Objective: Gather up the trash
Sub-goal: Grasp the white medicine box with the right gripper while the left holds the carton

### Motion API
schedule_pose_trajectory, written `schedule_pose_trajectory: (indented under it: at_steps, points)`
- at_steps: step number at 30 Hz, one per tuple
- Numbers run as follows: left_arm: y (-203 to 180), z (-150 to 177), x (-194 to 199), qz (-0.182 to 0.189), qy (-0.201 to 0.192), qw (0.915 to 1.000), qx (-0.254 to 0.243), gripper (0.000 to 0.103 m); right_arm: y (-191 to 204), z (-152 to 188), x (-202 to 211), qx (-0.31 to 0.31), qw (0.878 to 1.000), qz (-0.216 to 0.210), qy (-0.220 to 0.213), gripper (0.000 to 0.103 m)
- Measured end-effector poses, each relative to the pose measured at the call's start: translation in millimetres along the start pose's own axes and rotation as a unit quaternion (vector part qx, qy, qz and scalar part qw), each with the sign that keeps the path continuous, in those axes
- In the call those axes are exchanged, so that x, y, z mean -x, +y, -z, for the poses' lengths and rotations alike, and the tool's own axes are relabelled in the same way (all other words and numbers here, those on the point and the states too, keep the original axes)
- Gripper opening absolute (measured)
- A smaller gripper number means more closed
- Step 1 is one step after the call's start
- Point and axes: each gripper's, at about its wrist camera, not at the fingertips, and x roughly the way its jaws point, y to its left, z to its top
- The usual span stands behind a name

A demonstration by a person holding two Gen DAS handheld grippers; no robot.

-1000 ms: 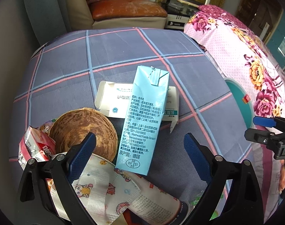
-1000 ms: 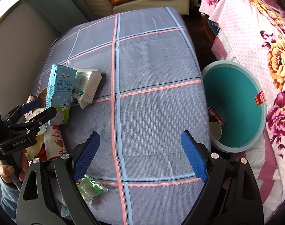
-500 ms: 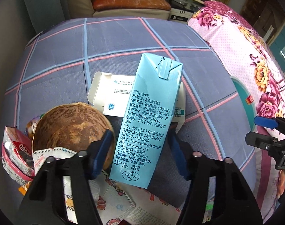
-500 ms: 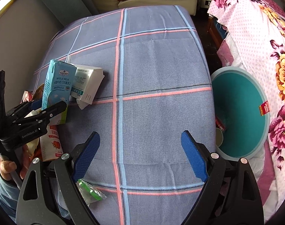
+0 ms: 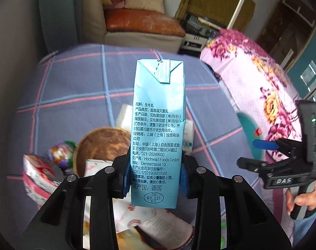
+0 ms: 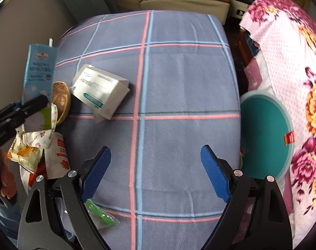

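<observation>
My left gripper (image 5: 154, 182) is shut on a light blue milk carton (image 5: 158, 129) and holds it upright, lifted above the checked cloth. The carton also shows in the right wrist view (image 6: 40, 70) at the far left. My right gripper (image 6: 155, 173) is open and empty over the cloth. A teal bin (image 6: 266, 133) stands beside the table's right edge. On the cloth lie a white box (image 6: 99, 89), a brown coconut shell (image 5: 101, 143), a printed face mask (image 6: 37, 139), a snack packet (image 5: 39, 175) and a green wrapper (image 6: 99, 214).
The table has a blue-grey checked cloth (image 6: 178, 83). A floral bedspread (image 6: 293, 62) lies to the right, past the bin. A sofa with an orange cushion (image 5: 141, 25) stands behind the table. My right gripper also shows in the left wrist view (image 5: 268, 152).
My left gripper has shut on the milk carton and lifted it off the cloth. The right gripper has stayed open and drifted a little forward.
</observation>
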Motion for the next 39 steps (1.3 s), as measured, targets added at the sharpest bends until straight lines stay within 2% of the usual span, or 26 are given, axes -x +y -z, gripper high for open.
schedule_pose_trajectory:
  at_steps: [4, 7, 15, 20, 24, 25, 27, 28, 29, 33, 39]
  points:
    - [23.7, -8.6, 17.7, -0.015, -0.022, 0.9995, 0.014, 0.037, 28.0, -22.8, -8.2, 0.058, 0.998, -0.008, 0.004, 0.084]
    - [43.4, -11.0, 21.3, -0.025, -0.027, 0.9990, 0.026, 0.037, 58.3, -39.6, -20.8, 0.125, 0.992, -0.005, 0.013, 0.084]
    - [86.6, -12.9, 15.6, -0.023, -0.022, 0.9982, 0.051, 0.037, 112.6, -81.5, -81.7, 0.270, 0.959, -0.005, 0.090, 0.084]
    - [100.7, -12.9, 6.1, -0.015, -0.015, 0.9978, 0.063, 0.037, 127.2, -98.2, -110.9, 0.320, 0.939, -0.012, 0.125, 0.084]
    - [103.1, -11.8, 2.1, -0.014, -0.011, 0.9978, 0.064, 0.037, 126.4, -101.2, -123.9, 0.330, 0.934, -0.020, 0.136, 0.084]
    - [102.5, -11.9, 1.5, -0.014, -0.011, 0.9978, 0.063, 0.037, 124.7, -100.2, -123.5, 0.330, 0.935, -0.022, 0.131, 0.082]
    - [99.8, -12.1, 0.8, -0.014, -0.010, 0.9979, 0.062, 0.037, 118.7, -98.4, -116.7, 0.326, 0.939, -0.022, 0.111, 0.067]
    - [97.7, -12.6, 0.8, -0.015, -0.010, 0.9980, 0.061, 0.037, 112.8, -98.3, -113.1, 0.309, 0.944, -0.038, 0.114, 0.064]
    - [94.9, -13.2, 1.3, -0.014, -0.011, 0.9980, 0.060, 0.037, 105.0, -97.5, -108.2, 0.286, 0.950, -0.051, 0.113, 0.063]
    - [80.0, -13.3, 9.0, -0.012, -0.016, 0.9986, 0.049, 0.037, 73.9, -83.9, -90.9, 0.223, 0.969, -0.052, 0.093, 0.063]
    - [42.2, -14.0, 20.1, 0.002, -0.020, 0.9995, 0.022, 0.037, 14.5, -55.6, -53.9, 0.113, 0.990, -0.067, 0.048, 0.063]
